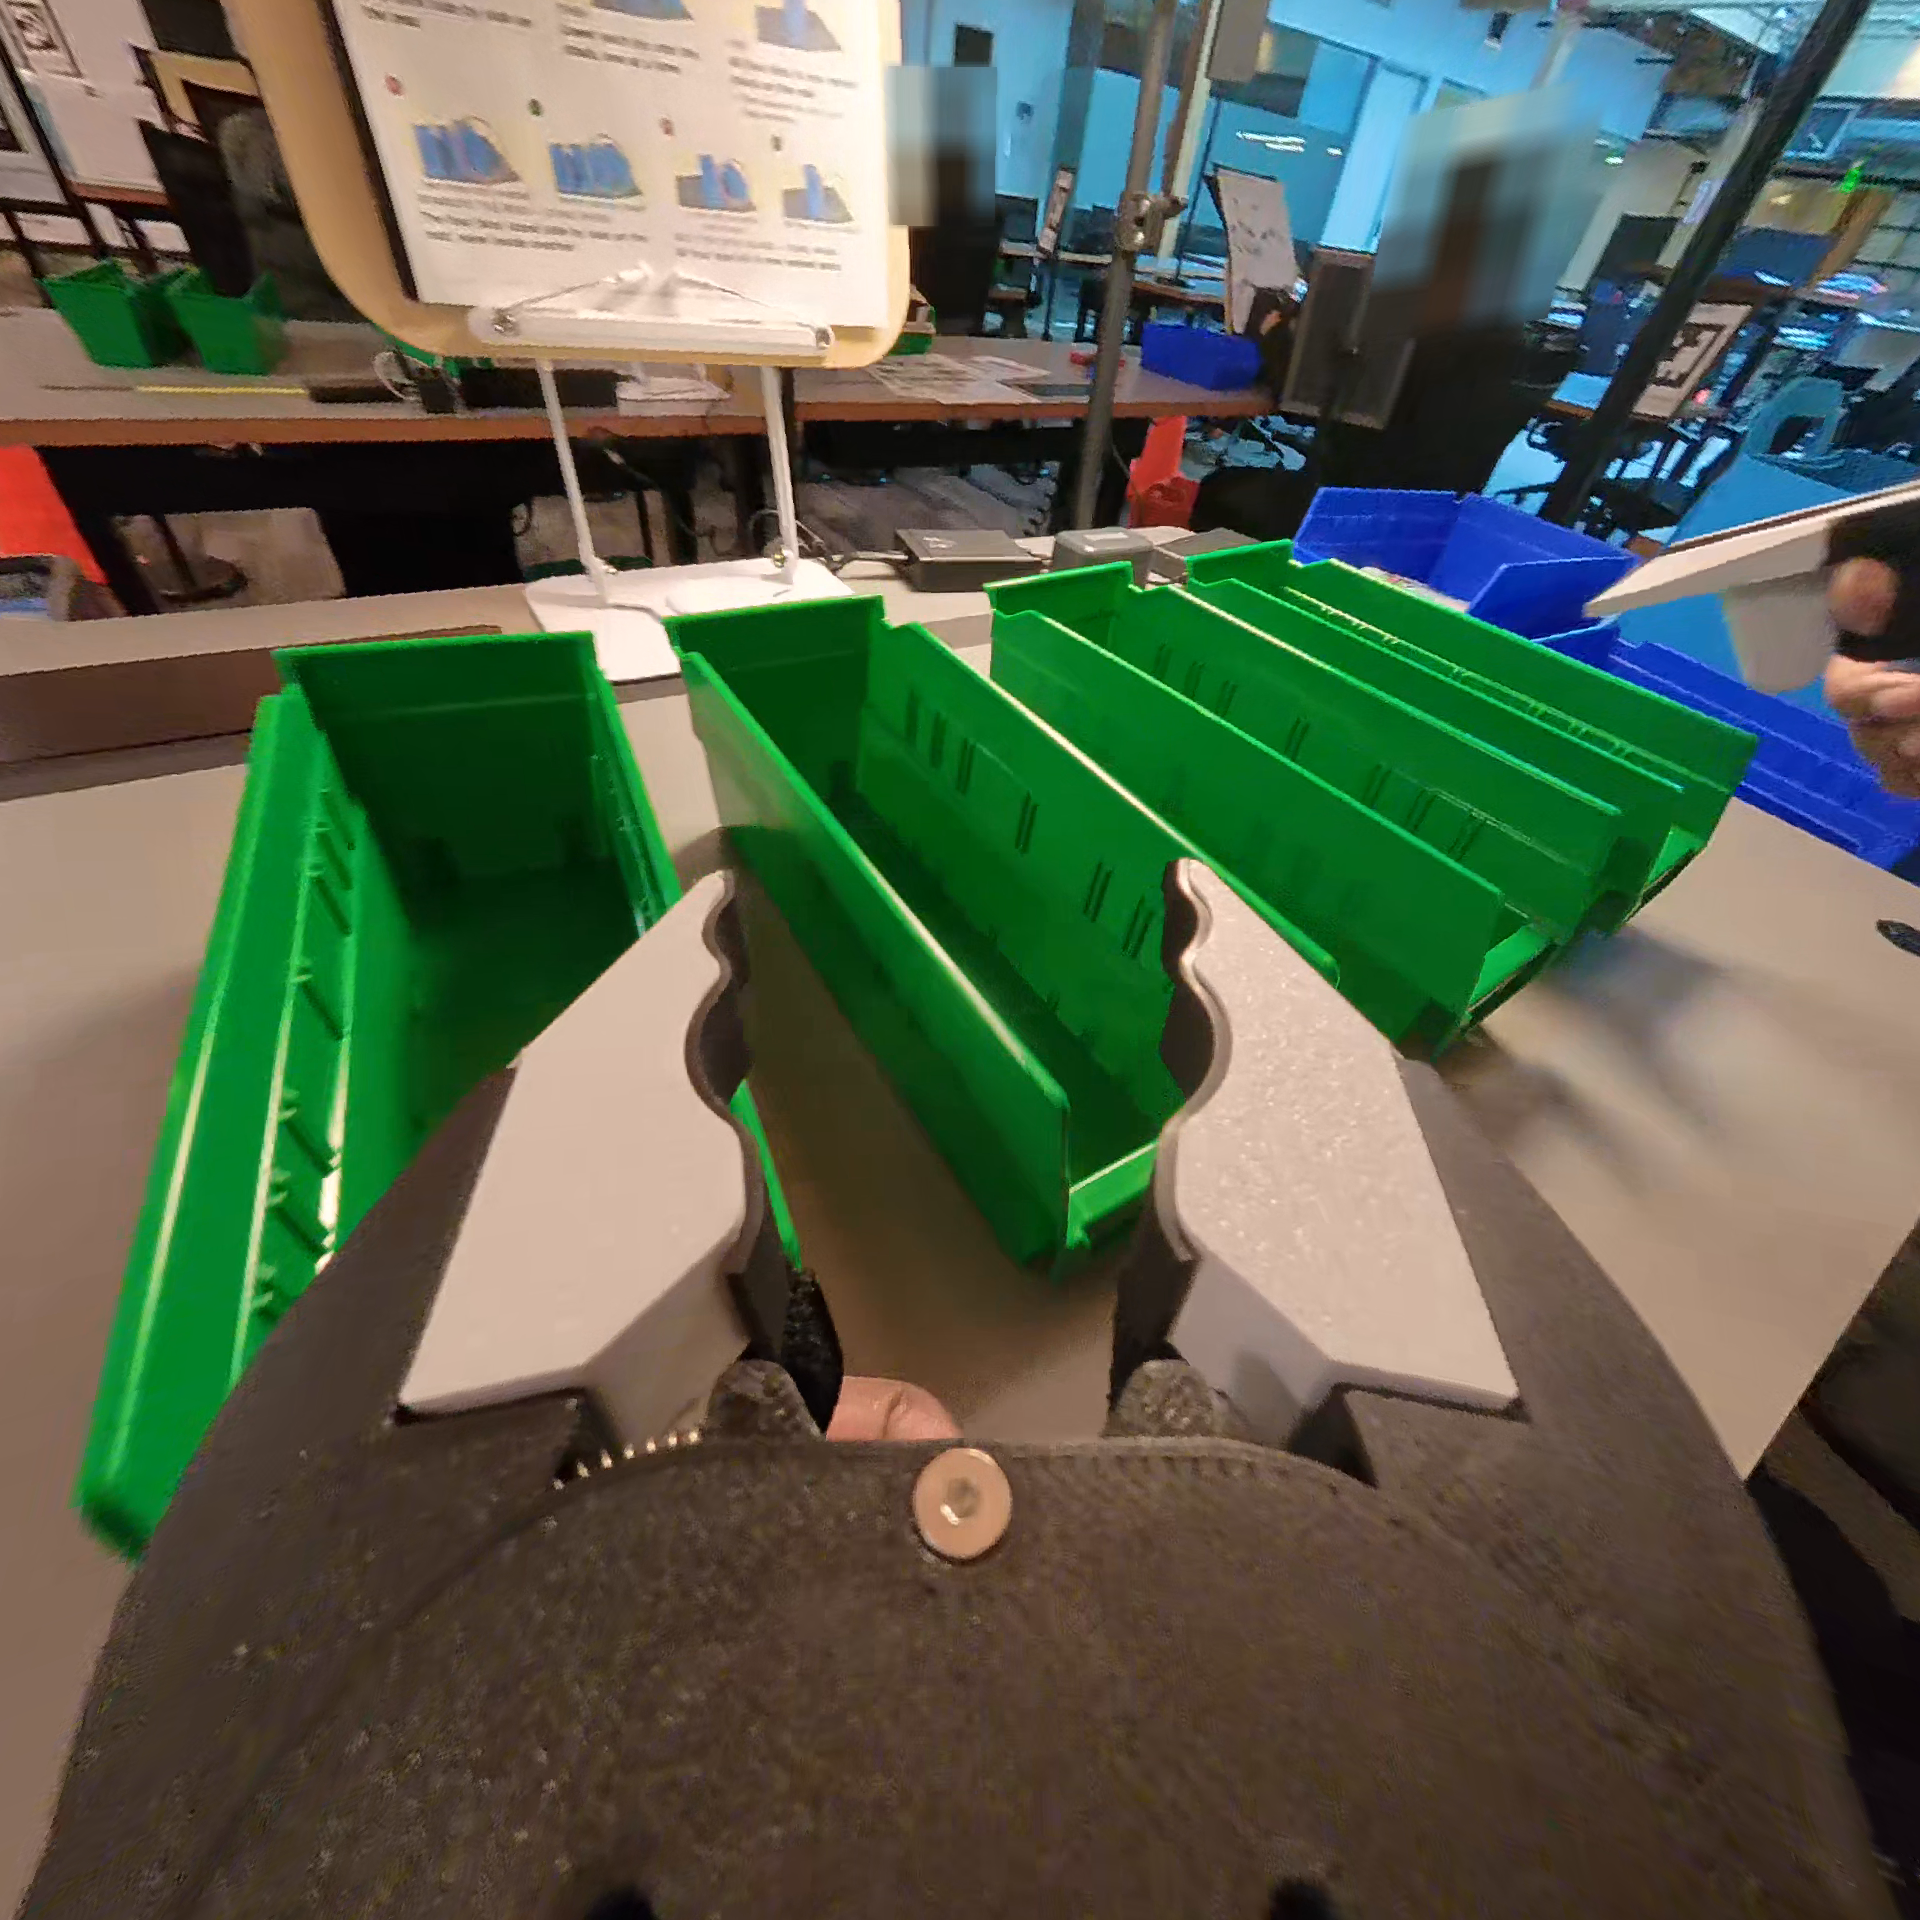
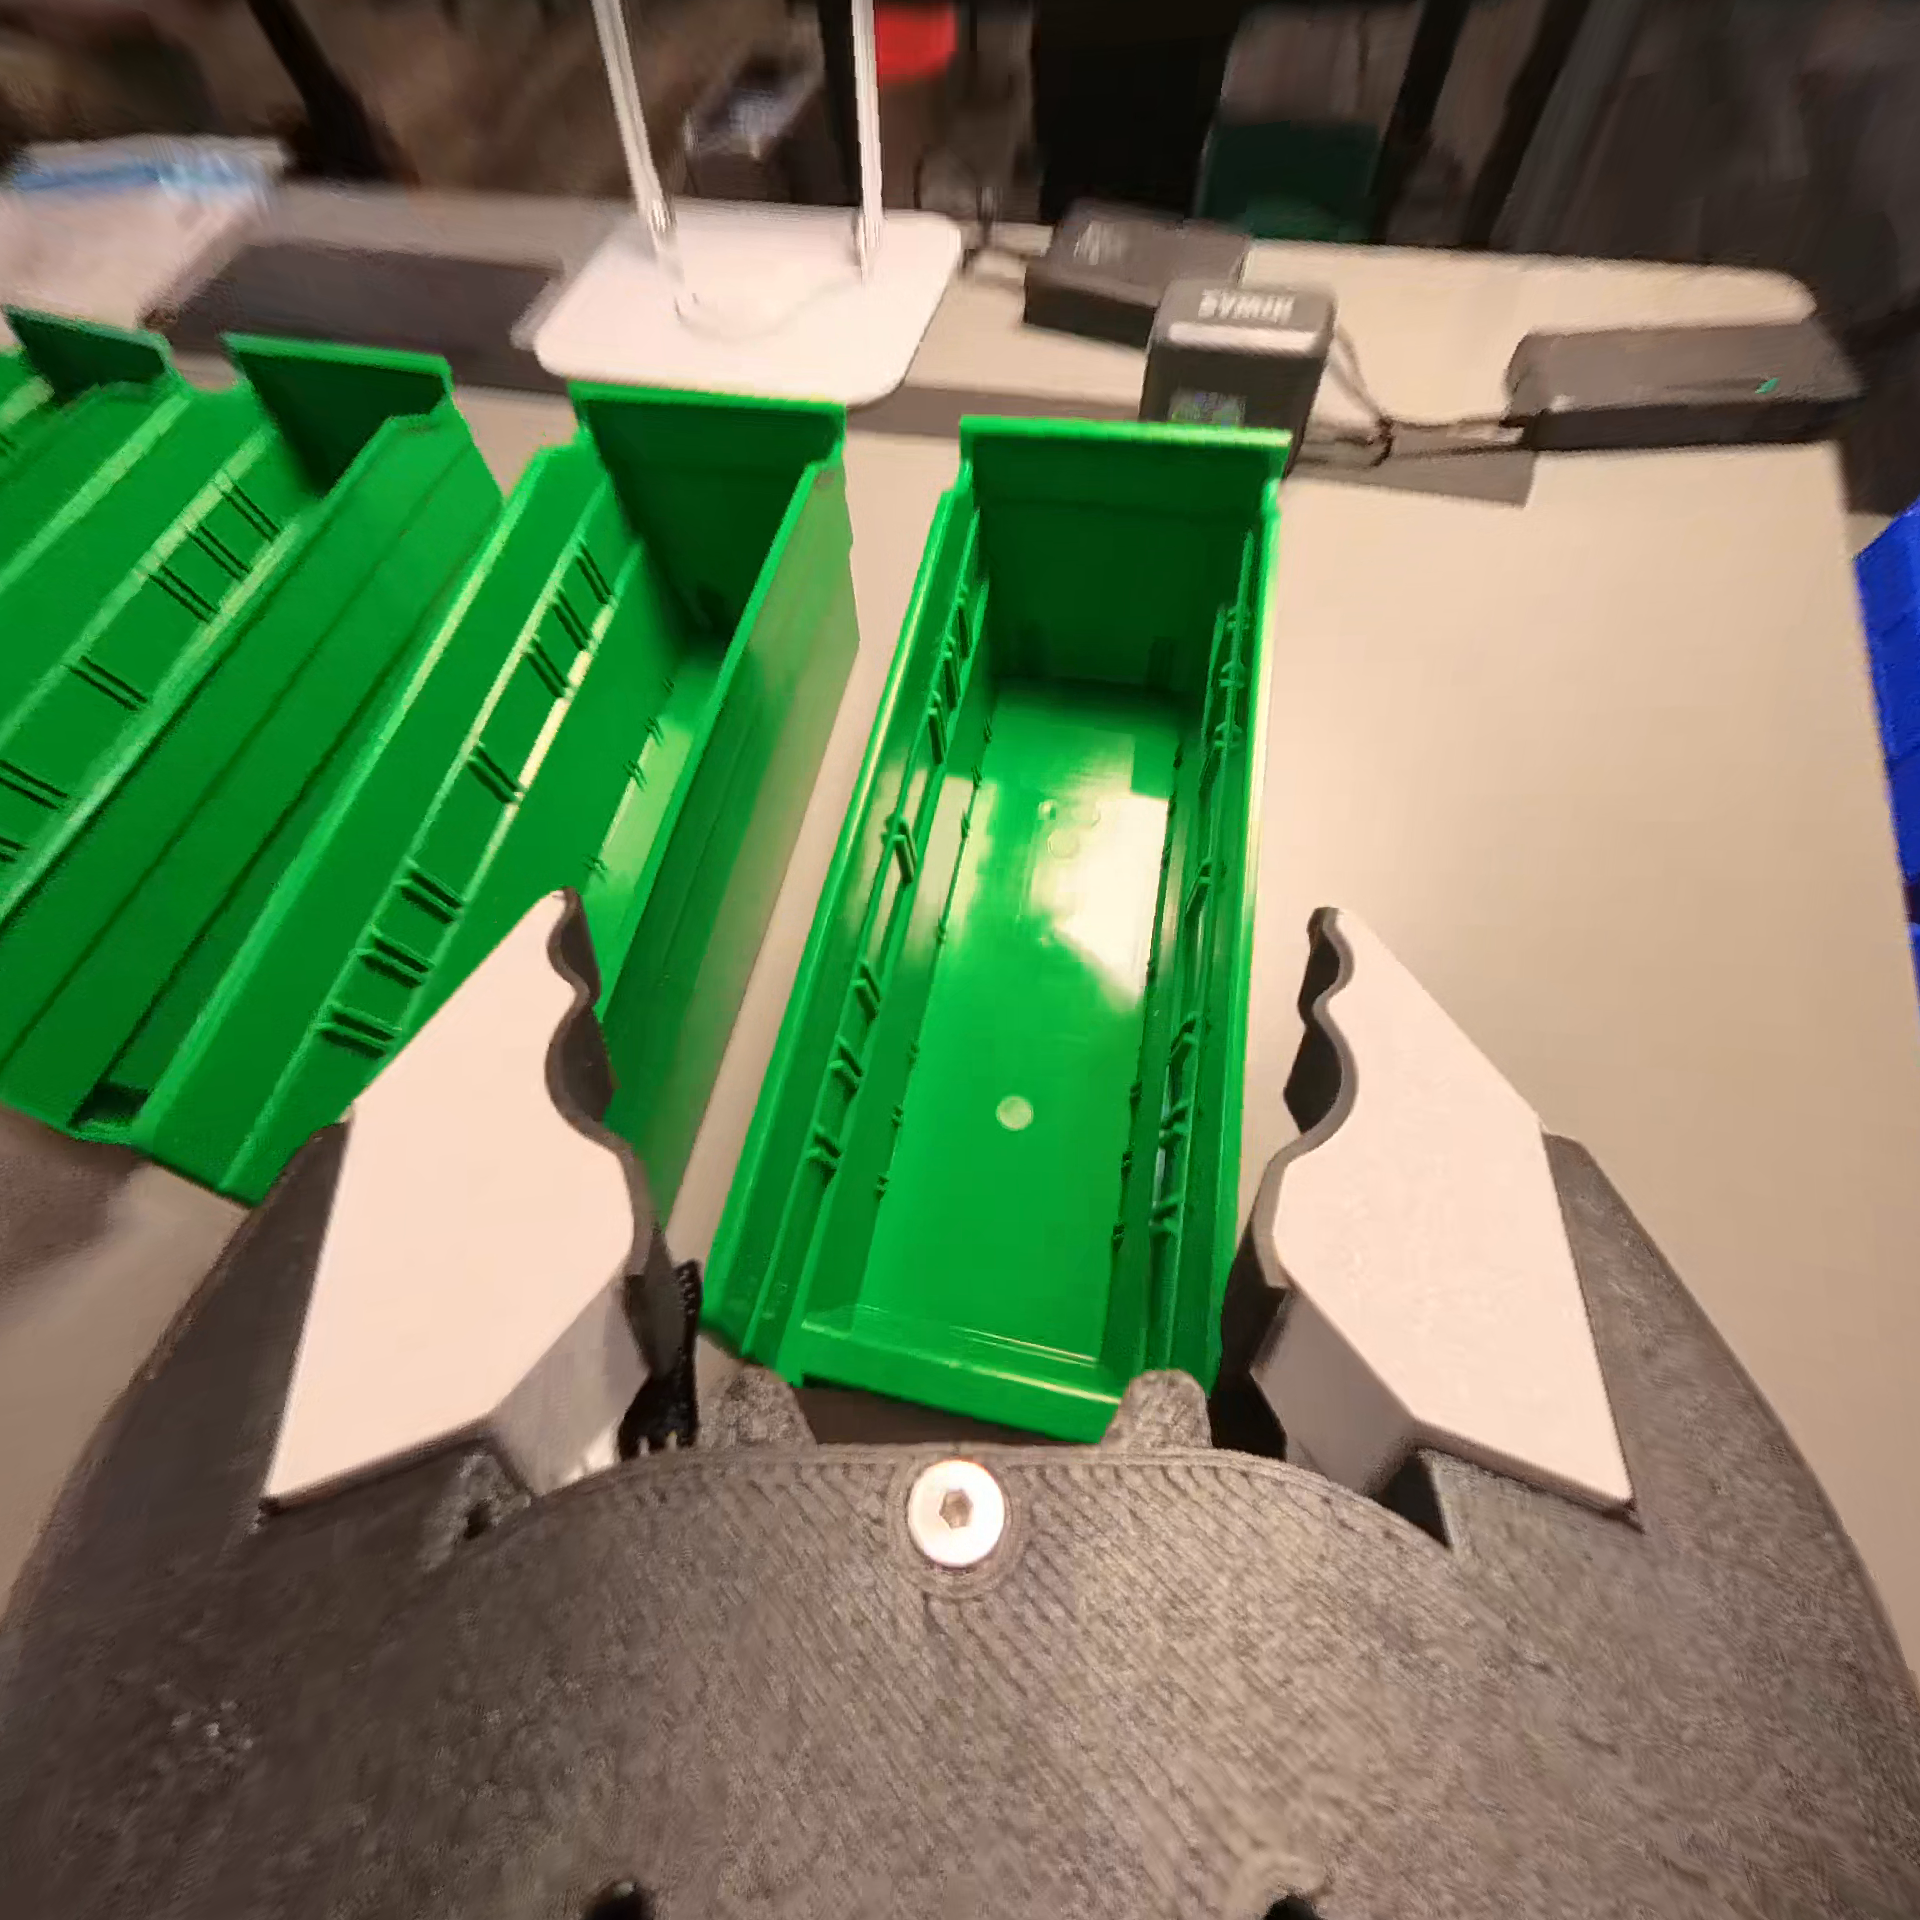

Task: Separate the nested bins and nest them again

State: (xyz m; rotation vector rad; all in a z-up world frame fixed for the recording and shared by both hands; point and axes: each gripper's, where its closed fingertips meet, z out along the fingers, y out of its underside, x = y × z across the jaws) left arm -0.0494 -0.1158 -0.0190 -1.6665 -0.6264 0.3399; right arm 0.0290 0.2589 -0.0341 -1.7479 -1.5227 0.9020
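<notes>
Grippers hovered low over a grey table (image 1: 1662,1091), both angled forward and down along a row of long green bins. The left gripper (image 1: 951,977) stood with its jaws apart around the near end of the second green bin (image 1: 935,935), neither pad pressing on it. The right gripper (image 2: 951,1018) was spread wider, straddling the rightmost green bin (image 2: 1039,935) with a gap at each pad. More green bins (image 1: 1351,748) lay side by side between them. Blue bins (image 1: 1507,561) sat at the far right edge. A white stand (image 1: 686,613) held an instruction sheet behind the row, with workshop benches beyond.
</notes>
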